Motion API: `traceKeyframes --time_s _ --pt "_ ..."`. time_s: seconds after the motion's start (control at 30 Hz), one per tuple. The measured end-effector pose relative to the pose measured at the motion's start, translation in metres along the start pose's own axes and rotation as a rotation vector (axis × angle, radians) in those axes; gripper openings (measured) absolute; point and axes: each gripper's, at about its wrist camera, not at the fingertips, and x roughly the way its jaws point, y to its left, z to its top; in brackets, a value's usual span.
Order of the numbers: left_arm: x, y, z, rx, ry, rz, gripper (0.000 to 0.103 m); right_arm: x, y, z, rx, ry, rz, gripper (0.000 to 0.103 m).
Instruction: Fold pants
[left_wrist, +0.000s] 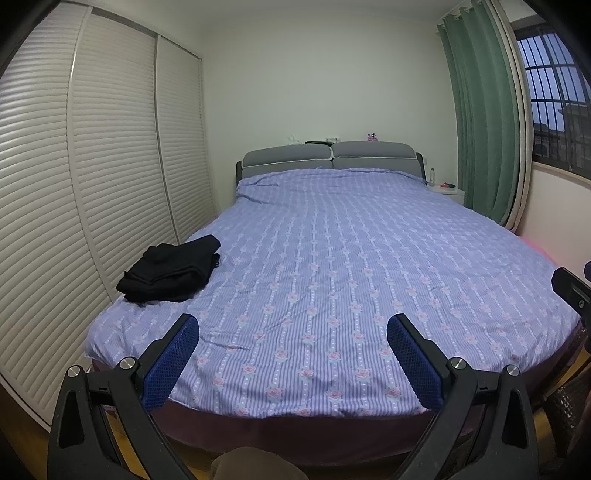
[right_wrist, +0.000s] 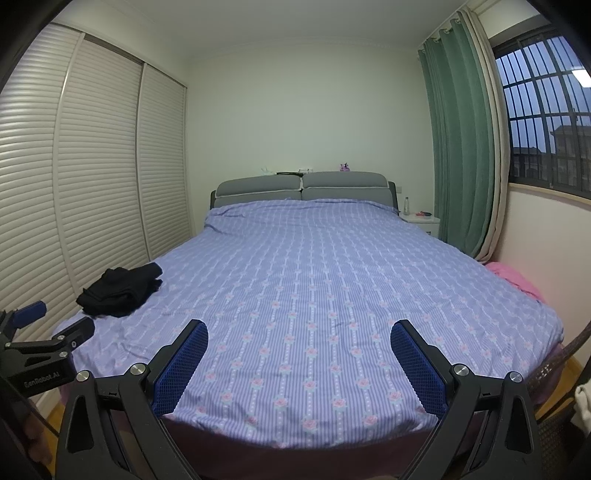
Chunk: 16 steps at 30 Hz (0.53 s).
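The left gripper (left_wrist: 293, 325) is held level and pointed forward, its two black fingers spread wide. The blue ribbed pads (left_wrist: 170, 363) are faced inward across a broad gap, and nothing is held between them. The right gripper (right_wrist: 299, 330) is posed the same way, with its fingers parted wide and its blue pads (right_wrist: 419, 369) left bare. The two are carried side by side: the left gripper (right_wrist: 48, 325) is seen at the left edge of the right wrist view, and a black part of the right gripper (left_wrist: 572, 291) is seen at the right edge of the left wrist view.
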Motion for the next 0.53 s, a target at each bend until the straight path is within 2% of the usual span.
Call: traceKeyframes --time_s 0.53 --pt "-0.0034 -0.0028 0.0008 0.014 -0.022 0.024 0.103 -0.0015 -0.0002 -0.0002 0.0 -0.007 0.006 0.101"
